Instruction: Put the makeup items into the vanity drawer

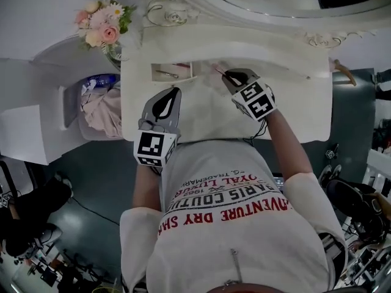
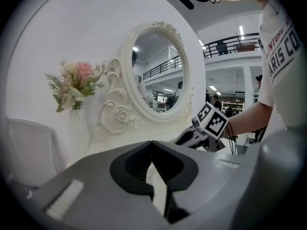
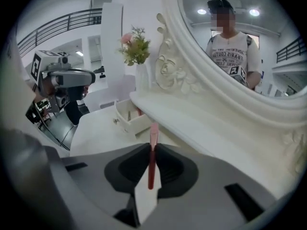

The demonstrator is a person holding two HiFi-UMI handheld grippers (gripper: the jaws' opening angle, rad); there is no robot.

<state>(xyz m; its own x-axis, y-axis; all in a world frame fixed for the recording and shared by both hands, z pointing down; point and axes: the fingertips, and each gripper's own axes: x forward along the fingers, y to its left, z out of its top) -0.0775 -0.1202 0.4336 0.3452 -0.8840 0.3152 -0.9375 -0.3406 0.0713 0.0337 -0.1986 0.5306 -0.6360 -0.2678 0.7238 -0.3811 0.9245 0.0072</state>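
My right gripper is shut on a slim red makeup tube with a pink cap, which pokes out past the fingertips. It hangs over the back of the white vanity top, just right of the small open drawer. In the right gripper view the drawer lies ahead and to the left, with a thin item or two inside. My left gripper hovers over the table's front left, its jaws meeting at the tips with nothing between them.
A vase of pink flowers stands at the table's back left corner, next to the ornate oval mirror. A bin with pink cloth sits left of the table. The person's body stands close against the front edge.
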